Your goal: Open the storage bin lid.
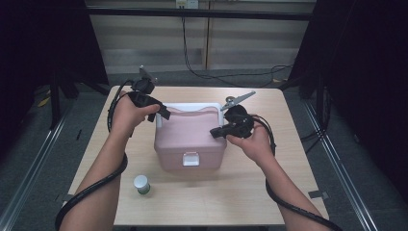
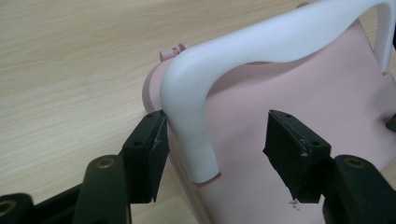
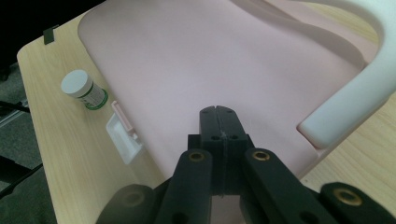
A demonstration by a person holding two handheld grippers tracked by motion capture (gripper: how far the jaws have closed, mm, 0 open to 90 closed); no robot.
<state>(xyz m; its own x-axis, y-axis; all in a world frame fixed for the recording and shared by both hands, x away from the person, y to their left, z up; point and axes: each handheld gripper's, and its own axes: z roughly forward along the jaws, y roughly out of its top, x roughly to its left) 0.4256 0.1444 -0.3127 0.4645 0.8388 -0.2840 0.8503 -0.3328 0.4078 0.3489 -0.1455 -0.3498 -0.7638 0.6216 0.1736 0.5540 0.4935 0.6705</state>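
Two claws over pink box (image 1: 190, 139)

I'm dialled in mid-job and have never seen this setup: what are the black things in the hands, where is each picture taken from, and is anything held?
No robot here: a person holds hand-held tongs in each hand. The high view looks down on the wooden table. The left tongs sit at the far left corner of the pink lidded box, and the right tongs rest over its lid's right side. A small white-capped jar stands on the table in front of the box.

The two gripper views come from cameras riding on the tongs. The left gripper view shows its tongs open, with one end of the box's white handle between the jaws, one pad close against it, not clamped. The right gripper view shows its tongs shut on nothing, above the lid.
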